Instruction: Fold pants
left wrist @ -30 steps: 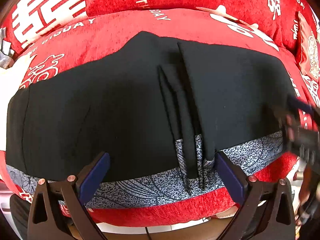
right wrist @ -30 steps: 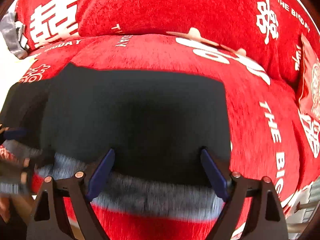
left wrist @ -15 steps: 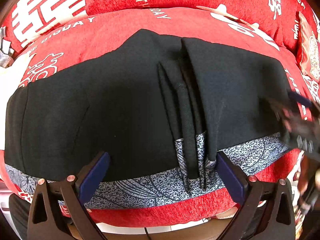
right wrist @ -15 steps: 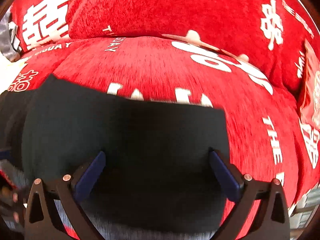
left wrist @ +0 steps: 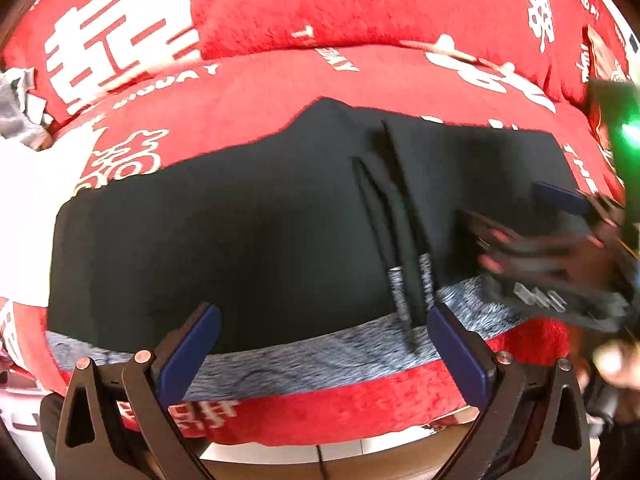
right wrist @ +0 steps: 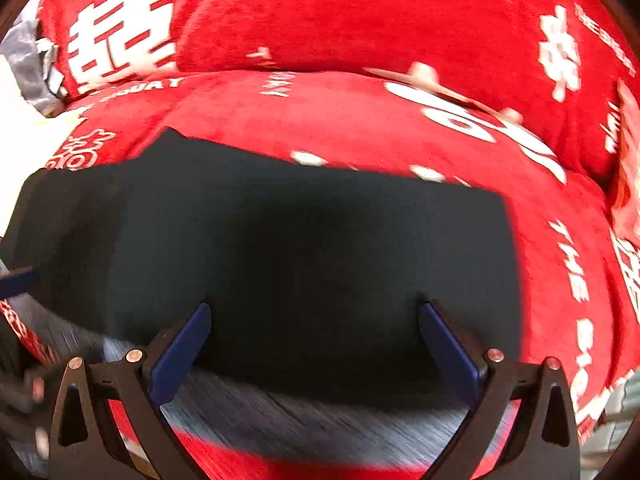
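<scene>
Black pants lie spread across a red sofa seat, with a grey patterned waistband along the near edge and narrow pleats near the middle. My left gripper is open over the waistband, empty. My right gripper is open over the right part of the pants, empty. It also shows blurred at the right of the left wrist view. The waistband shows blurred in the right wrist view.
The red sofa has white lettering, and its back cushion rises behind the pants. A grey cloth lies at the far left. The sofa's front edge is just below the waistband.
Both grippers have pulled back toward the near edge of the sofa. The right gripper has moved inward over the pants. Both stay open.
</scene>
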`<move>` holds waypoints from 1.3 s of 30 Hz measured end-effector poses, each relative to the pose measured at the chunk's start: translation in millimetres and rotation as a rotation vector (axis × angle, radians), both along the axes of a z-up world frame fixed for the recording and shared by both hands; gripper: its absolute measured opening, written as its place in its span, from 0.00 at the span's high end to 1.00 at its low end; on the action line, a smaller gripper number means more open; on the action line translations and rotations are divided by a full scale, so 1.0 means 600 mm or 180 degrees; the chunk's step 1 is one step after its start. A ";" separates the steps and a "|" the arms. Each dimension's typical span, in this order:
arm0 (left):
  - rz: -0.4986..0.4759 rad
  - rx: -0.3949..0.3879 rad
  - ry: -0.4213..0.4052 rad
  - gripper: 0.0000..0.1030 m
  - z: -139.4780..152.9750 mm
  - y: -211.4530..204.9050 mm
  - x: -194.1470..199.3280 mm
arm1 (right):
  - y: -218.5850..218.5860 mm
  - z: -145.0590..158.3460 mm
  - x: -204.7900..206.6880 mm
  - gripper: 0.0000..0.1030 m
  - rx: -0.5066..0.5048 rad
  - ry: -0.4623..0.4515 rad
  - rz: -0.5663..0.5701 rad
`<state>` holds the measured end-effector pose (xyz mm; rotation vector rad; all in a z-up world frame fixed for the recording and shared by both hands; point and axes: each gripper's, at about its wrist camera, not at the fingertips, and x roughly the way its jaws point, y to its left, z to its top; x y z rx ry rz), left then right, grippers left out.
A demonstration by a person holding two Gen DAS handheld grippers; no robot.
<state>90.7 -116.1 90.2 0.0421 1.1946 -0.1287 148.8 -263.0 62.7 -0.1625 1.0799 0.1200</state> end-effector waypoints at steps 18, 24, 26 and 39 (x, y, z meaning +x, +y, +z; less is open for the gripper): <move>0.0975 -0.0020 0.0165 0.00 -0.057 0.244 -0.010 | 0.069 0.027 -0.064 0.00 0.0222 -0.0005 0.0032; 0.0931 -0.0078 0.0049 0.00 -0.060 0.269 -0.022 | 0.184 0.028 -0.076 0.00 -0.0150 -0.0152 0.0980; 0.0857 -0.0157 0.0024 0.00 -0.058 0.274 -0.033 | 0.211 -0.004 -0.061 0.00 -0.0129 0.0084 0.1202; 0.0878 -0.0219 0.0016 0.00 -0.070 0.330 -0.051 | 0.371 -0.029 0.096 0.00 -0.0050 0.0508 0.2369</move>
